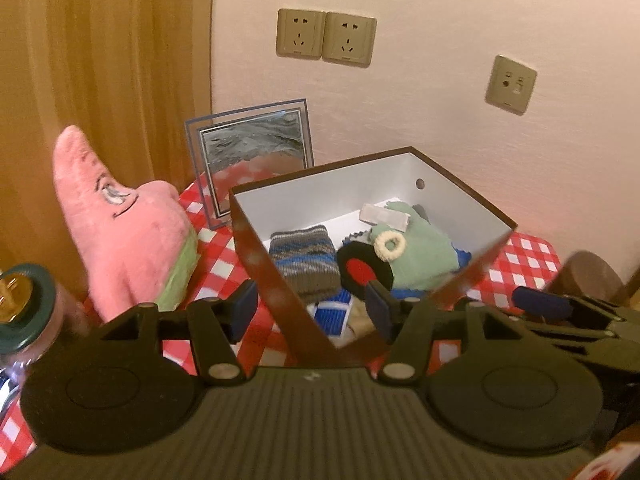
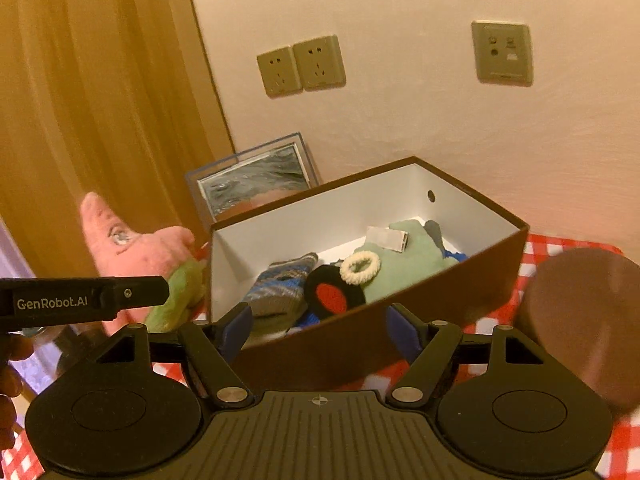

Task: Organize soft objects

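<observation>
A brown box with a white inside stands on the red checked cloth. In it lie a striped knitted piece, a green plush with a black and red eye, and a cream scrunchie. A pink star plush leans just left of the box. My left gripper is open above the box's near corner, its pads apart from the walls. My right gripper is open before the box's front wall and holds nothing.
A framed picture leans on the wall behind the box. A jar with a green lid sits at the left edge. A brown round object is close on the right. A curtain hangs at the left, and sockets are on the wall.
</observation>
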The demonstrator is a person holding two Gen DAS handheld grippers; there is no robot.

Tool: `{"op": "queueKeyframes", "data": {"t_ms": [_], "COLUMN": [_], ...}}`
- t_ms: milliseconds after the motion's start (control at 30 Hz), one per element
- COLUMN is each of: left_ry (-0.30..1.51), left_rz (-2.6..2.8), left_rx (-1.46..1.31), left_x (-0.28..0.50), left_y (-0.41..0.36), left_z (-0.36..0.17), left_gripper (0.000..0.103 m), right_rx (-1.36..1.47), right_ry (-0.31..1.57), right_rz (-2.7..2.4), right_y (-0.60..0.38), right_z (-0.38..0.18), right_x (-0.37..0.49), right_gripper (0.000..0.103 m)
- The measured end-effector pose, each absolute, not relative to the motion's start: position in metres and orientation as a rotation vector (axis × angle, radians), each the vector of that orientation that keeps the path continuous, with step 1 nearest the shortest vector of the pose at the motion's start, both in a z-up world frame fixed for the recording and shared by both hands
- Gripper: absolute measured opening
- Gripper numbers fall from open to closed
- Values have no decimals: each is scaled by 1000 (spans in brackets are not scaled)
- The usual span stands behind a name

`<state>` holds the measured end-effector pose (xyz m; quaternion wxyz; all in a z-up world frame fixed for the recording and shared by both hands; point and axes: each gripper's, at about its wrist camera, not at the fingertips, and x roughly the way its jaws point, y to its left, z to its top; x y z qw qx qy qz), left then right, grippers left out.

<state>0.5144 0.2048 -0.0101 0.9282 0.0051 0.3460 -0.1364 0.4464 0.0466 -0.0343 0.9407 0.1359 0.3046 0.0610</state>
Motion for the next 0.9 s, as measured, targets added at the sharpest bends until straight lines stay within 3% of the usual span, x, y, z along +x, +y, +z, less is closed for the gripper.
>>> {"op": "queueKeyframes", "data": {"t_ms": [900], "left_ry": [730], "left_rz": [-201], "left_rx": [41], "left_x": [275], "left_y": [184], "left_z": [10], "left_gripper": [57], "right_rx": [243], "right_ry": [647], "right_rz": [199], "right_y": [-14], "right_z": [-2], "right_x": [233], "right_gripper": [74]}}
